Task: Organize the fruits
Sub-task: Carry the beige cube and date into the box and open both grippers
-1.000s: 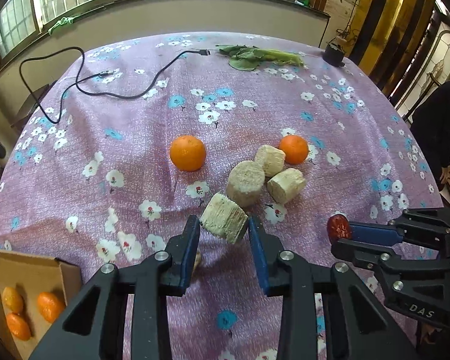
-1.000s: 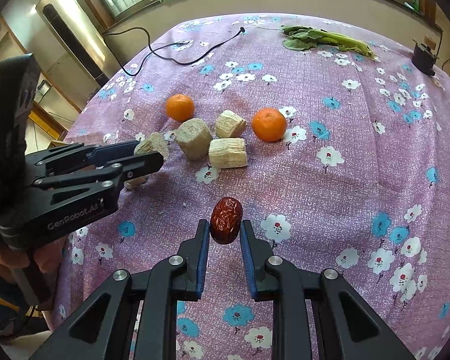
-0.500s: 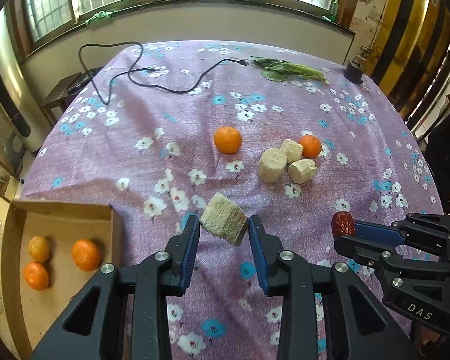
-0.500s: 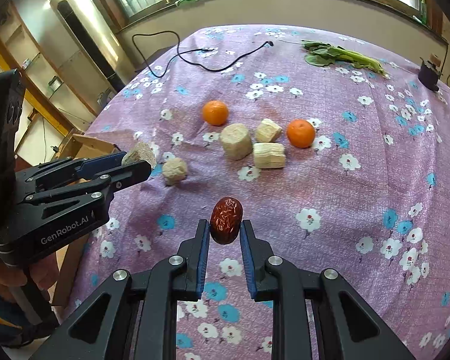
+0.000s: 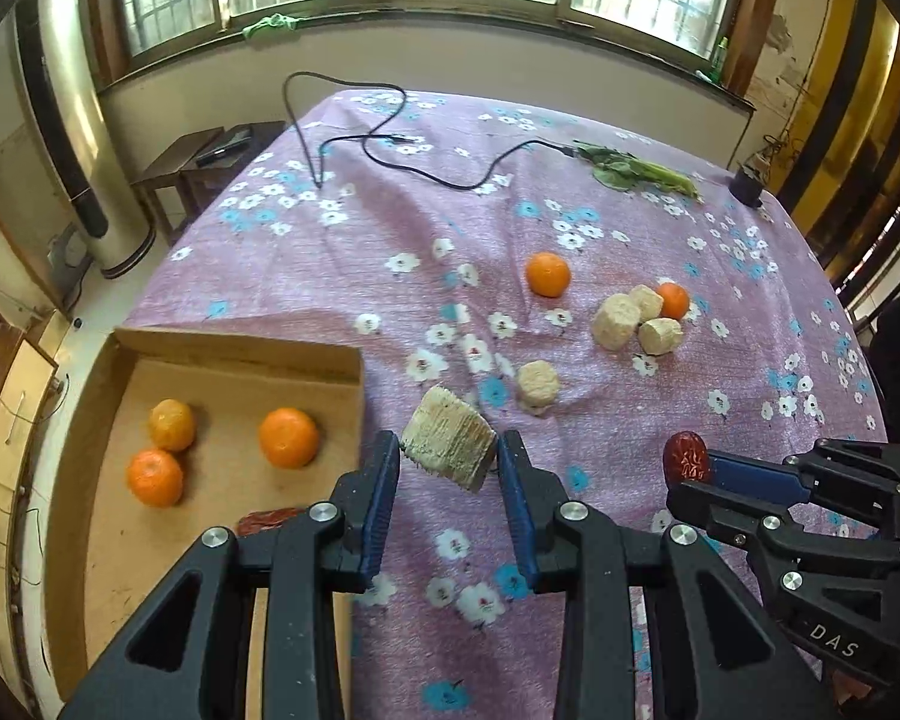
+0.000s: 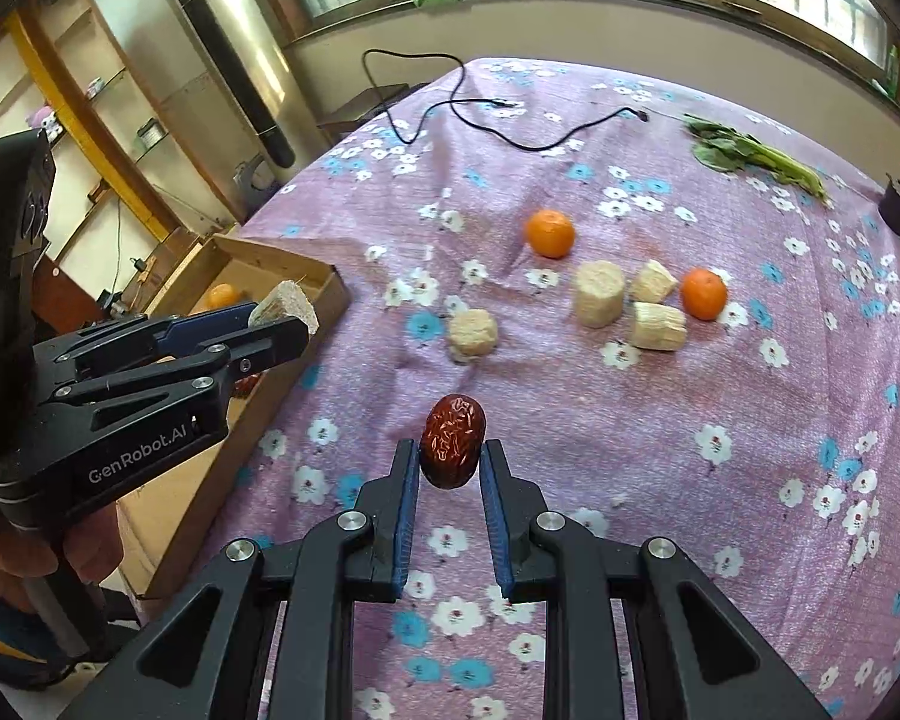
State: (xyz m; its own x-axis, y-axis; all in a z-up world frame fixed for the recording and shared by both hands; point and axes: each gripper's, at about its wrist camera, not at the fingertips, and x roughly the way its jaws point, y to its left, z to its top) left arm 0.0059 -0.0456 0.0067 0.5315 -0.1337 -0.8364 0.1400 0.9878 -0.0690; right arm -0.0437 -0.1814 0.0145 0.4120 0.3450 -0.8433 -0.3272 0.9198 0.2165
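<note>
Purple floral tablecloth (image 5: 390, 228). Open cardboard box (image 5: 240, 354) already holds three oranges. My left gripper (image 5: 450, 462) pinches pale fibrous chunk (image 5: 447, 445) beside box; right gripper (image 6: 450, 468) pinches wrinkled red date (image 6: 452, 449). Two oranges, four chunks left.

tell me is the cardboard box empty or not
Not empty: the cardboard box holds three oranges and a red date.
</note>
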